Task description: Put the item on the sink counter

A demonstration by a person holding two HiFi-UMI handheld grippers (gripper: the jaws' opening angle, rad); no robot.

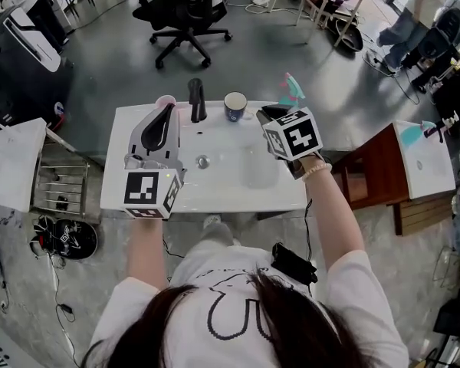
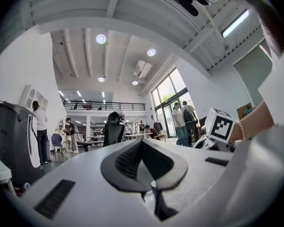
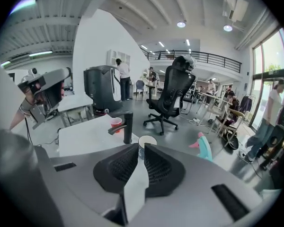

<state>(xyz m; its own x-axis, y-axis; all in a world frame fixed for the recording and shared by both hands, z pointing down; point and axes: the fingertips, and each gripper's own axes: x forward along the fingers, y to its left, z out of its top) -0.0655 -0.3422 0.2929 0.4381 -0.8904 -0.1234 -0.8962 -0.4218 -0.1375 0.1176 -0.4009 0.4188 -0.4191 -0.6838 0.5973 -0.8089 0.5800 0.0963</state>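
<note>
Head view shows pink cup, mug and spray bottle standing on the bench beside the faucet, left gripper closed and empty, right gripper barely apart and empty, so placing looks done.

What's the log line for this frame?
left gripper shut, over sink counter | right gripper jaws close together, hold unclear | mug beside faucet

A teal, pink-triggered spray bottle stands upright at the sink counter's back right corner. A dark mug stands upright mid back edge.
</note>
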